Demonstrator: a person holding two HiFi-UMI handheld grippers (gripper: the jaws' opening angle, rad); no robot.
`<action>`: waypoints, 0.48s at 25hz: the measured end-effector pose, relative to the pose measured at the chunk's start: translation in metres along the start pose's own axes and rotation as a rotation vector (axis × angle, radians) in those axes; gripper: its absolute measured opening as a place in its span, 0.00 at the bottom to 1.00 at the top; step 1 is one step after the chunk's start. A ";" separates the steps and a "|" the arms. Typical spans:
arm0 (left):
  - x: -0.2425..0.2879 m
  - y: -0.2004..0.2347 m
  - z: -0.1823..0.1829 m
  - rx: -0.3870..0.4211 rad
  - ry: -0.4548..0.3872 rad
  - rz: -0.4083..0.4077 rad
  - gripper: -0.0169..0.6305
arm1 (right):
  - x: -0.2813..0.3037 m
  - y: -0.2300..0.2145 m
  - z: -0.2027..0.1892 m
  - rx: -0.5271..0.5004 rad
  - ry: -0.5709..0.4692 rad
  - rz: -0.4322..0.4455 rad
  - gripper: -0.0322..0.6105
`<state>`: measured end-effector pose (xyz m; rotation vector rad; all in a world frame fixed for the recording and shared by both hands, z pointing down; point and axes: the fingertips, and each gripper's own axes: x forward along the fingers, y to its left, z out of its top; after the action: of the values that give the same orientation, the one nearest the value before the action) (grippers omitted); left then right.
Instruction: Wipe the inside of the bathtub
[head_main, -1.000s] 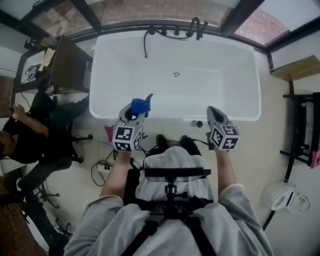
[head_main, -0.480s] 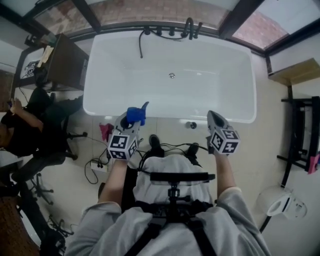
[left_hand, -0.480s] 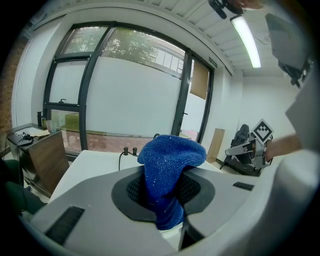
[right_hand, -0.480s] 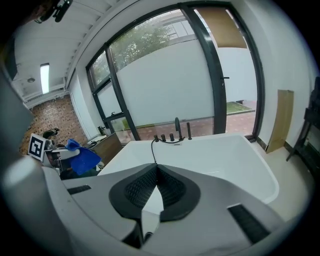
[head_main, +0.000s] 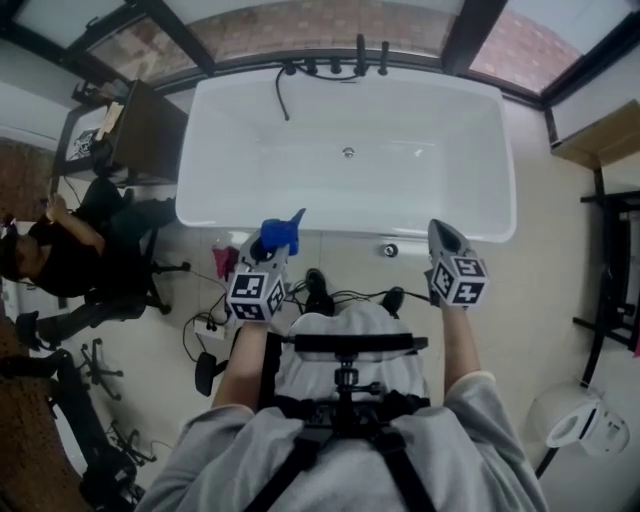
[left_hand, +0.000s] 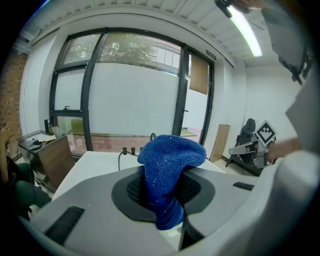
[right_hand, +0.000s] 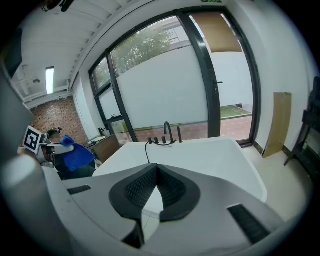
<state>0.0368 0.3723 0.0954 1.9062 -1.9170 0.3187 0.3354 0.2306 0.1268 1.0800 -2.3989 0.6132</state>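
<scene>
The white bathtub (head_main: 345, 190) stands ahead of me, its inside bare, with a drain (head_main: 348, 153) in the floor. My left gripper (head_main: 272, 245) hovers over the tiles just short of the tub's near rim, shut on a blue cloth (head_main: 281, 231). In the left gripper view the cloth (left_hand: 167, 170) bulges up between the jaws of the left gripper (left_hand: 165, 187). My right gripper (head_main: 438, 230) is held level with it on the right, shut with nothing in it. The right gripper view shows the right gripper (right_hand: 156, 169) with its pads touching, and the tub (right_hand: 200, 155) beyond.
Black taps and a hose (head_main: 340, 62) sit on the tub's far rim. A person (head_main: 60, 250) sits on an office chair by a dark desk (head_main: 140, 130) at the left. Cables (head_main: 215, 325) lie on the floor. A black rack (head_main: 610, 270) stands at the right.
The tub has shifted up and away in the head view, so both grippers sit slightly farther back from its near rim. The left gripper keeps its hold on the cloth.
</scene>
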 end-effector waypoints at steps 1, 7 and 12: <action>-0.002 -0.005 0.000 0.005 0.000 0.004 0.16 | -0.004 -0.003 -0.001 -0.004 -0.002 0.001 0.06; -0.010 -0.022 -0.006 0.017 0.002 0.023 0.16 | -0.024 -0.012 -0.006 -0.028 -0.013 0.002 0.05; -0.010 -0.029 -0.008 0.005 0.012 0.006 0.16 | -0.037 -0.021 -0.009 -0.026 -0.020 -0.006 0.05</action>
<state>0.0664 0.3840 0.0945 1.8978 -1.9160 0.3365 0.3756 0.2448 0.1176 1.0874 -2.4133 0.5701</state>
